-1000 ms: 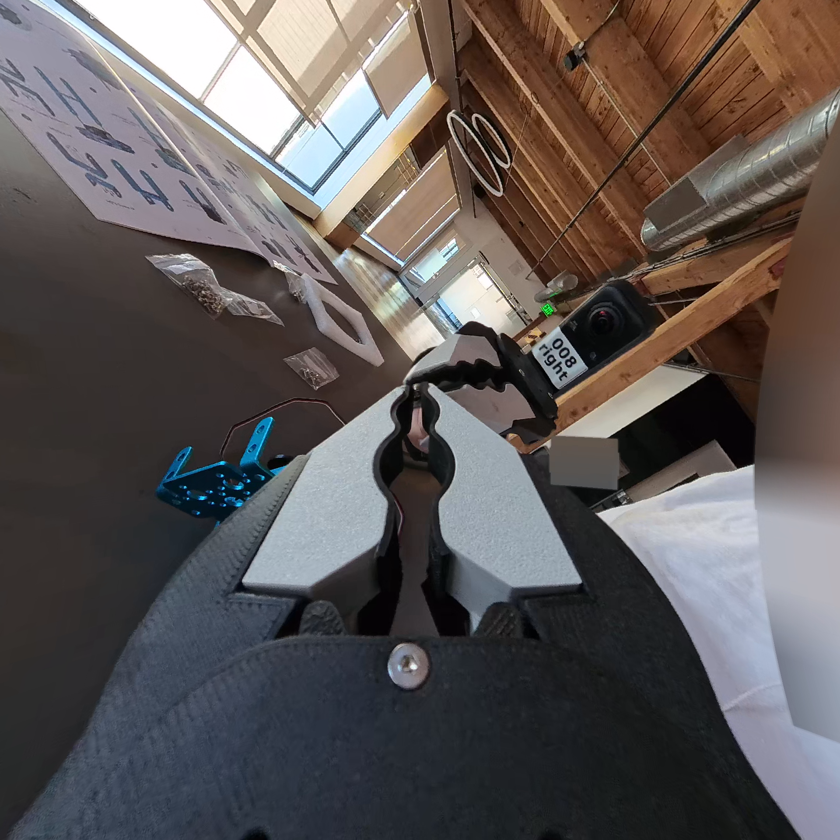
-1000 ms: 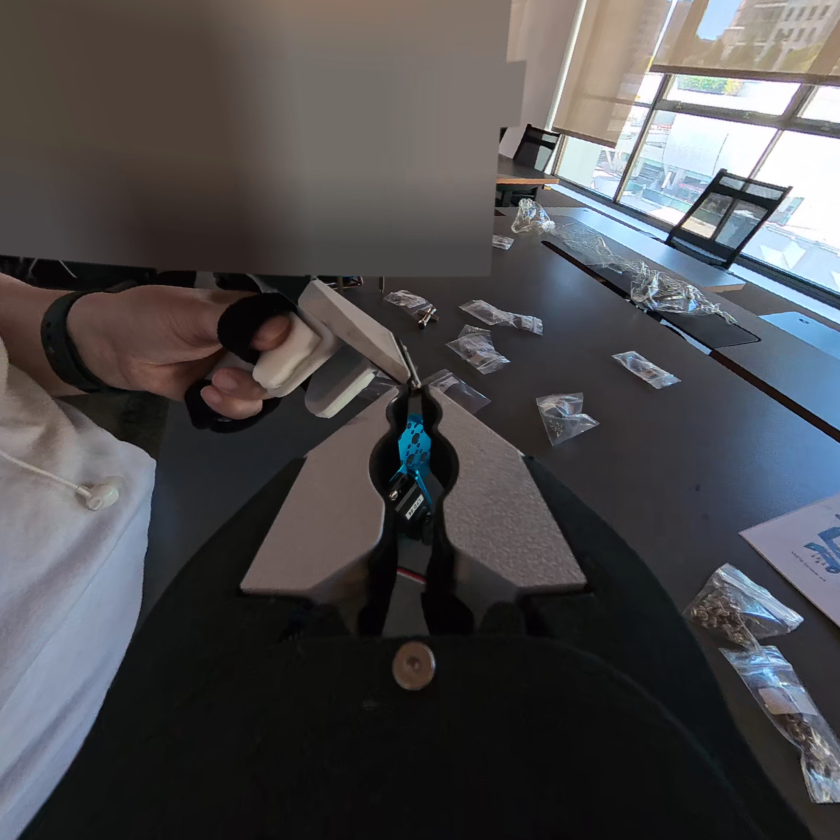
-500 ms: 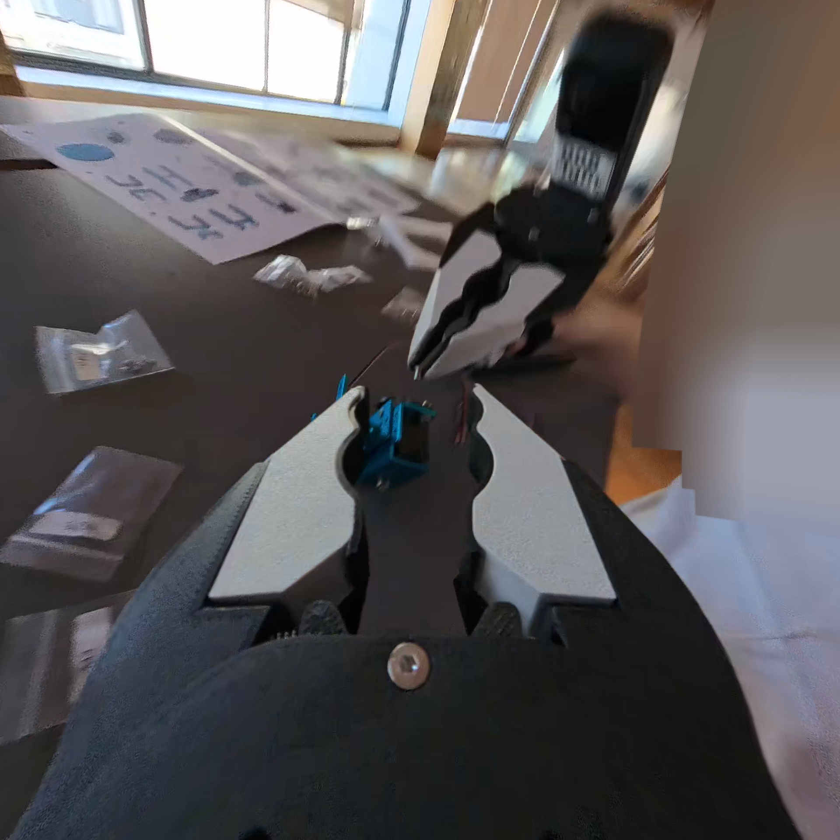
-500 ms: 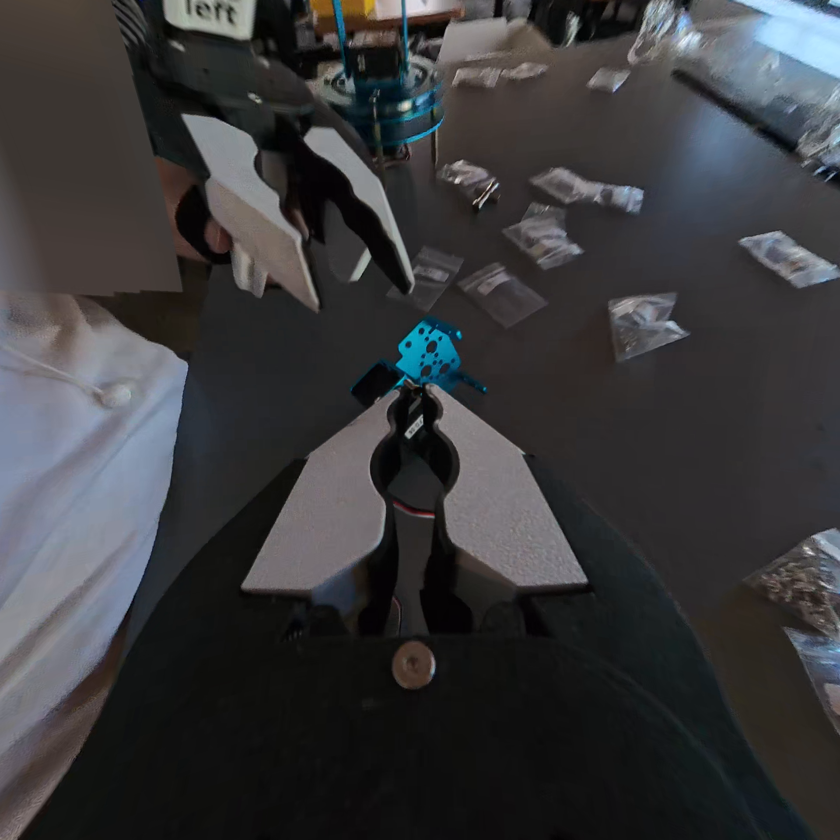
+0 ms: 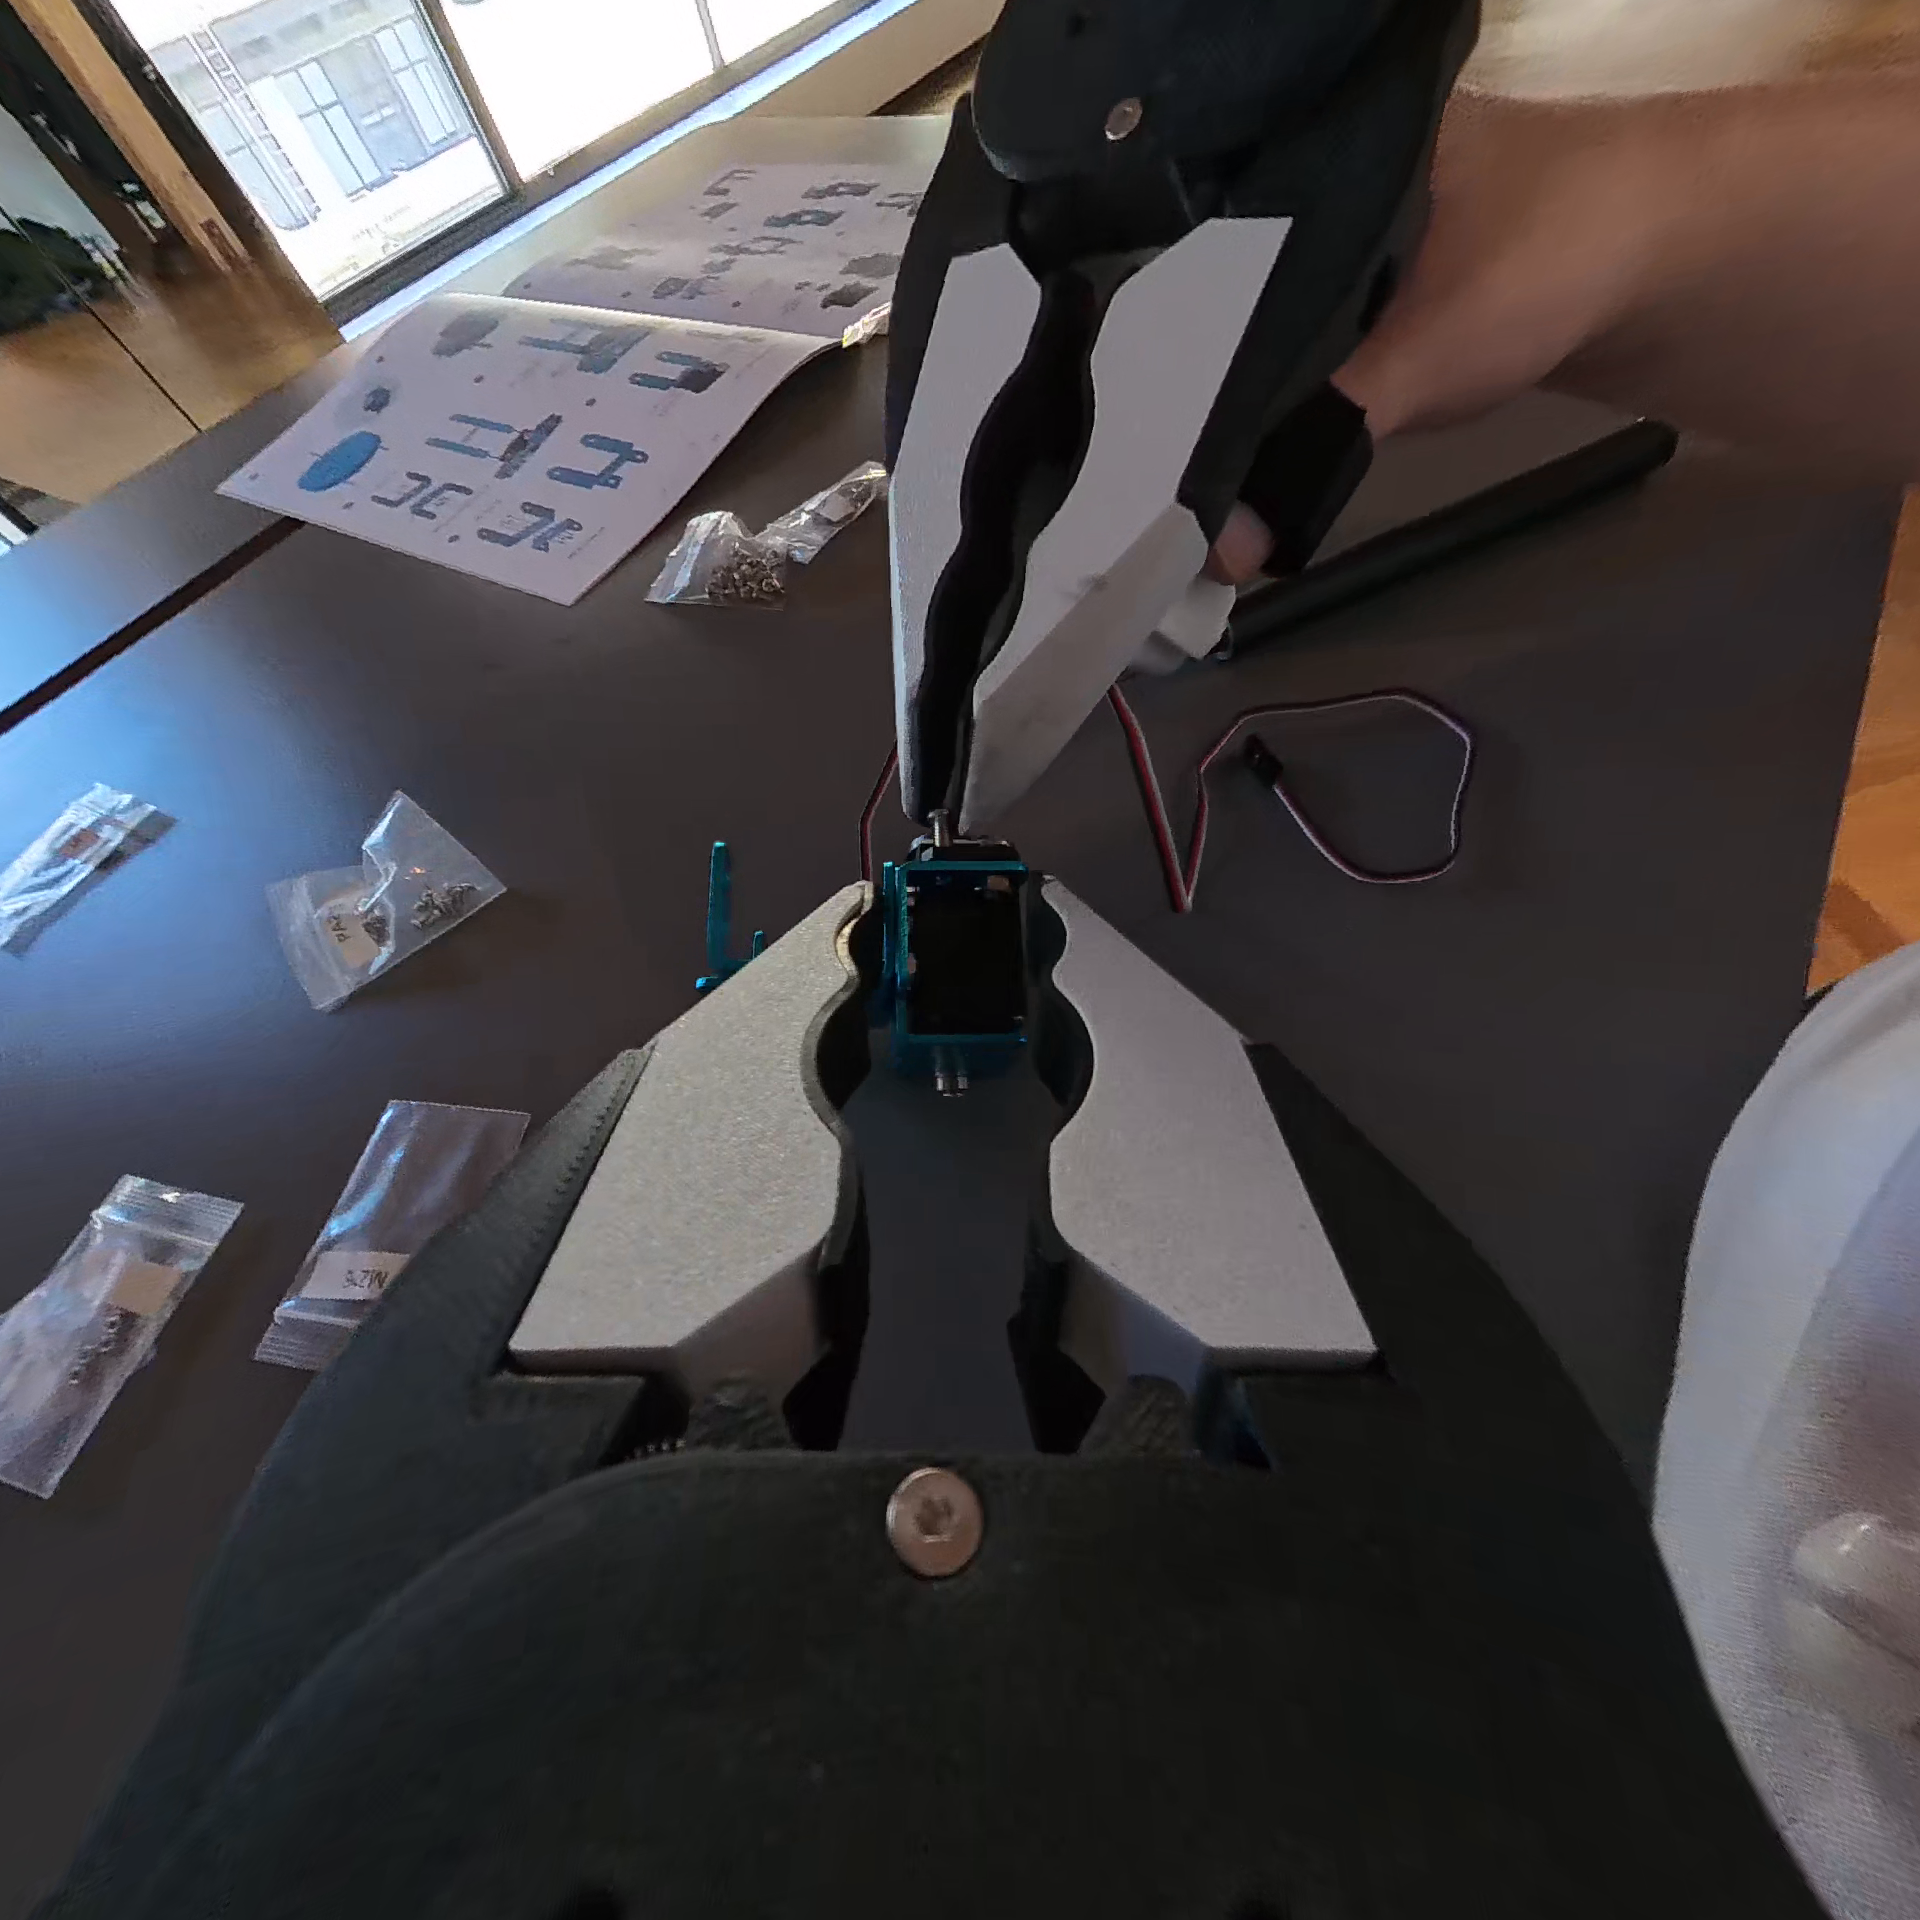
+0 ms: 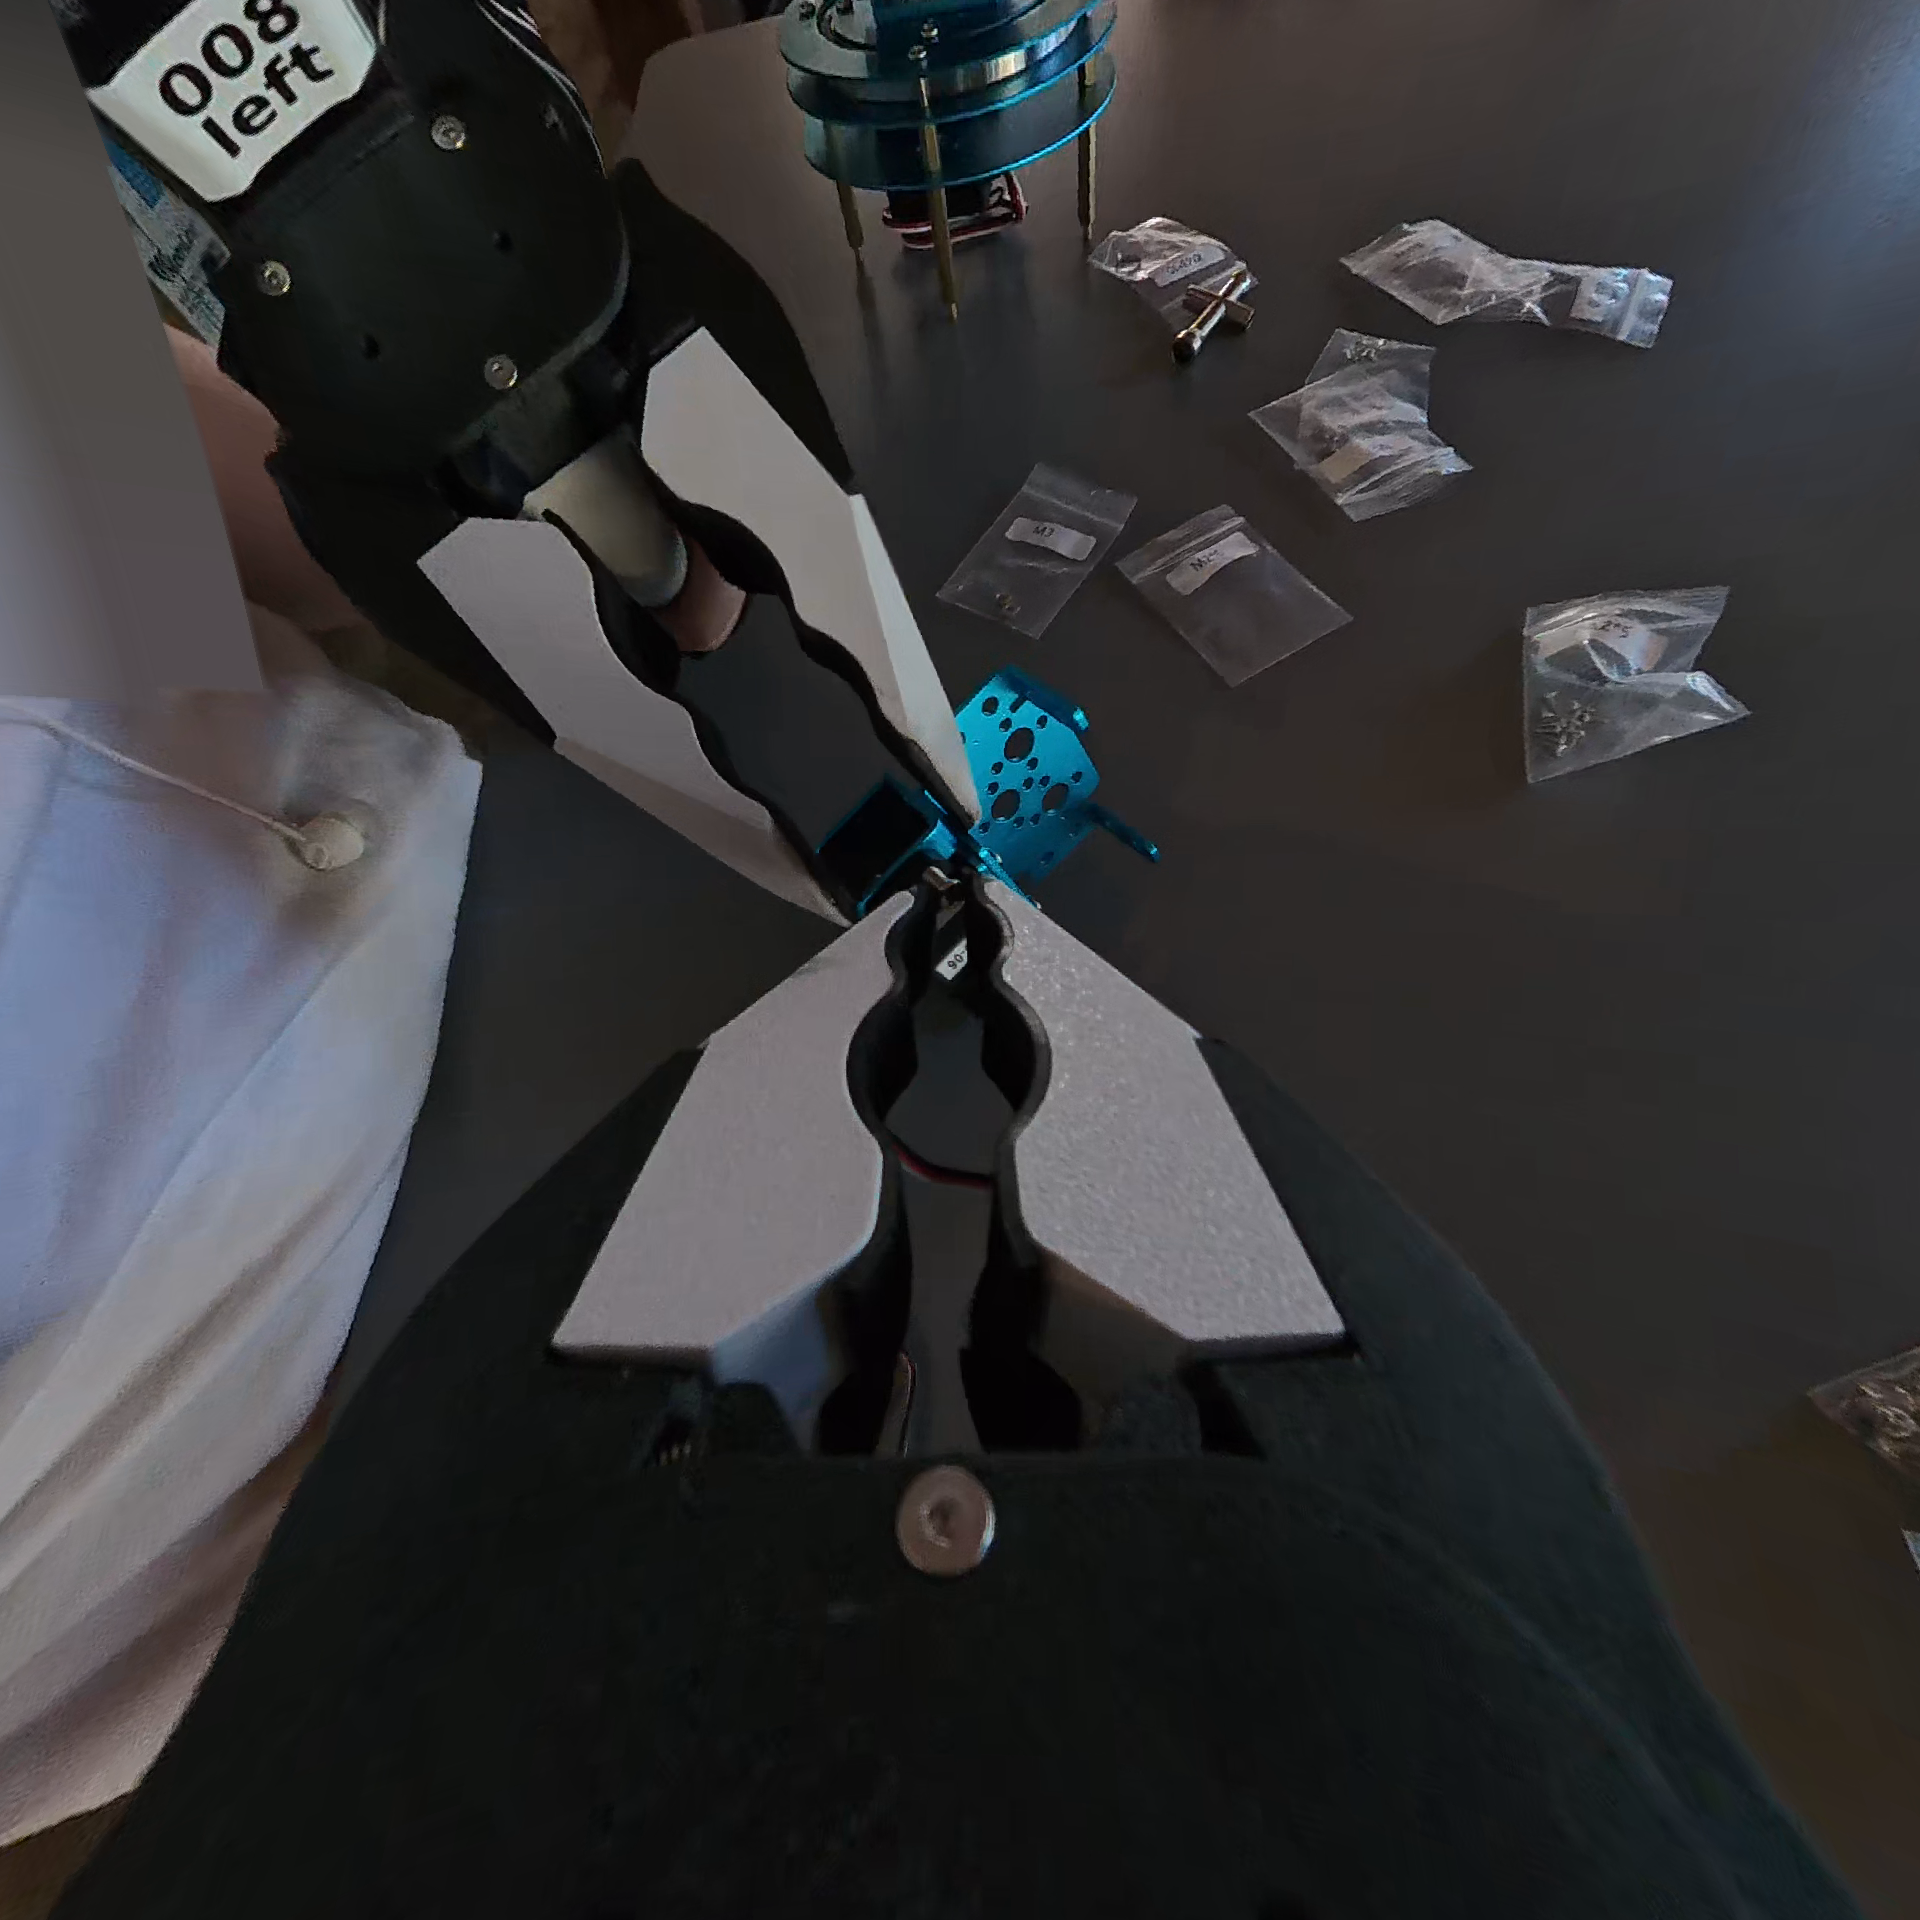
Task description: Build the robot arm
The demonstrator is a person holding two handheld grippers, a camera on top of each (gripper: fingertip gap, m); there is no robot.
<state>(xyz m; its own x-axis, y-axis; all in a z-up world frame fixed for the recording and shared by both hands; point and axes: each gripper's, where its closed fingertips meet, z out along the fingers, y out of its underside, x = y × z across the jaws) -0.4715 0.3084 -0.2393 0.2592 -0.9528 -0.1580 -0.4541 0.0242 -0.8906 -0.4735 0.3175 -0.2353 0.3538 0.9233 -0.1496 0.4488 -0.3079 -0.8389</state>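
Observation:
A blue metal bracket with a black servo point(image 5: 961, 971) in it stands on the dark table. My left gripper point(image 5: 956, 904) is shut on the bracket's two sides. In the right wrist view it point(image 6: 894, 857) comes in from the upper left and holds the bracket point(image 6: 1023, 769) by its servo end. My right gripper point(image 6: 948, 899) is shut on a small metal screw point(image 6: 938, 883) and holds it at the bracket's top edge. In the left wrist view it point(image 5: 935, 816) comes down from above, with the screw point(image 5: 940, 823) touching the bracket.
Several clear bags of screws point(image 5: 379, 914) point(image 6: 1621, 675) lie around. An open instruction booklet point(image 5: 540, 436) lies at the back. A servo cable point(image 5: 1351, 790) and a black tube point(image 5: 1455, 530) lie to the right. A blue round base on standoffs point(image 6: 951, 104) stands behind. Both grippers' tips are close together, under 4 cm apart.
Both grippers came down from mid-air to the table. My left gripper opened, then closed on the bracket. My right gripper stayed shut and brought its tip to the bracket's top.

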